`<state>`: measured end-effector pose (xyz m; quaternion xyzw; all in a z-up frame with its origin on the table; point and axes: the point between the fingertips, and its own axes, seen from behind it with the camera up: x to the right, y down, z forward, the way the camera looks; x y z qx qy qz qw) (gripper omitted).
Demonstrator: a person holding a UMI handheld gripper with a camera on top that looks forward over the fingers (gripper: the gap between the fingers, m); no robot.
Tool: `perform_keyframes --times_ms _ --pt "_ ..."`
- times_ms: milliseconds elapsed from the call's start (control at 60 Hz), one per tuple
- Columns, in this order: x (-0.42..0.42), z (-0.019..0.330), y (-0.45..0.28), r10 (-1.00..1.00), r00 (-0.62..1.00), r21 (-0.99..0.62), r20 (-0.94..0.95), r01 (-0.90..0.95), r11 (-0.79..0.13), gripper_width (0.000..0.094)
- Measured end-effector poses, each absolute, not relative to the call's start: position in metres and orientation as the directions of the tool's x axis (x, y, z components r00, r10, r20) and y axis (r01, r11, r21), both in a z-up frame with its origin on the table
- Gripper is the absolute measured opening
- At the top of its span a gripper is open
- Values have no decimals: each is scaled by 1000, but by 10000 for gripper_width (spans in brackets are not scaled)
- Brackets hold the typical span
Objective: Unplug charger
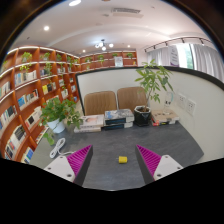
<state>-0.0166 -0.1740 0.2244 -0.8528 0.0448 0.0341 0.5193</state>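
1. Gripper (114, 160) hangs above the near end of a dark desk (150, 140), fingers (80, 158) spread wide w/ nothing between the pink pads, only bare desk top.
2. A small yellow object (123, 159) sits on the desk roughly between the fingertips, a bit closer to the right one, touching neither. Too small to say what it is; can't call it the charger.
3. Charger itself: not clearly identifiable. Best guess, it's at the far end of the desk, well beyond the fingers, near the pale wall panel (186, 103) right of the tall plant (153, 82). A white thing (57, 146) lies on the desk ahead-left of the left finger, could be a cable or adapter; can't tell.
4. Step in hand looks like approach/search, so task is at its start, nothing gripped.
5. To do it well: the person keeps the fingers wide, carries them forward low over the desk, past the stacked books (116, 118), and confirms plug location before committing.
6. At the plug: fingers go either side of the plug body, not the cord; squeeze firm; pull straight out along the socket axis, no twisting.
7. Risk: grabbing cord instead of body, or clipping plant pots (57, 126) en route.
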Motion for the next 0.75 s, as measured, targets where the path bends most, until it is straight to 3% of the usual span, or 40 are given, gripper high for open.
perform_keyframes --times_ms 750 --pt "6 194 -227 16 1000 -879 -25 -14 -477 857"
